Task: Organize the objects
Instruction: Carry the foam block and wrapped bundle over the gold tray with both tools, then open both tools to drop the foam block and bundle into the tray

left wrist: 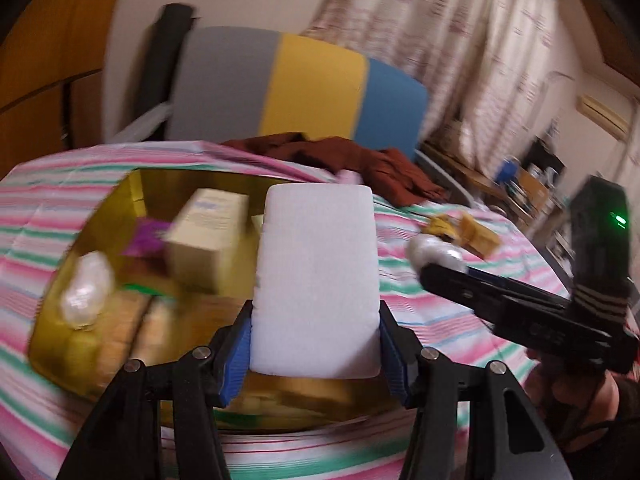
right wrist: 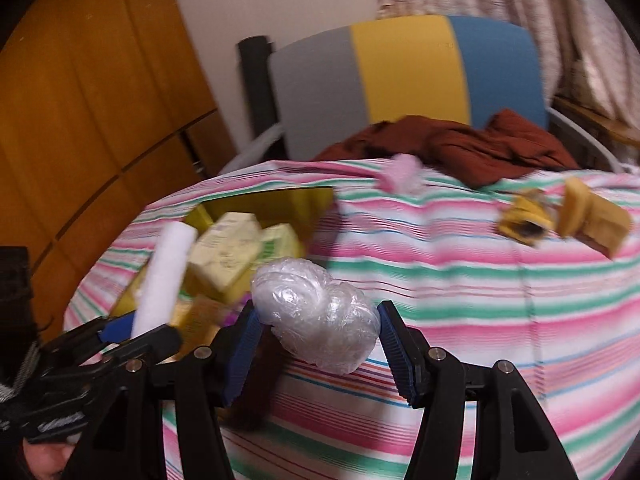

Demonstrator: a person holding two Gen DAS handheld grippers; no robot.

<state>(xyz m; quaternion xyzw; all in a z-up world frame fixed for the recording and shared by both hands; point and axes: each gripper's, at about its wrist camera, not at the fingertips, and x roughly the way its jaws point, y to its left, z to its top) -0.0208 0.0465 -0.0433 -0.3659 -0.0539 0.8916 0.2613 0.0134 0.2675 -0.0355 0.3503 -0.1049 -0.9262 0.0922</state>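
Left wrist view is showing, from the left, a yellow box [left wrist: 132,196] lying open on the striped surface [left wrist: 440,320], with a cream carton [left wrist: 208,236] and a plastic-wrapped bundle [left wrist: 86,290] resting inside it. In the middle, the left hand-held gripper [left wrist: 316,340] is grasping a white foam block [left wrist: 318,280], which is standing upright between the blue pads over the box's near right edge. Further right, the right hand-held gripper [left wrist: 436,264] is clenching a crumpled clear plastic wad [left wrist: 434,254] above the striped surface. Right wrist view is showing the same plastic wad [right wrist: 316,316] pressed between the blue pads [right wrist: 246,344], just right of the box, while small yellow-brown pieces [right wrist: 560,216] are lying well apart at the far right.
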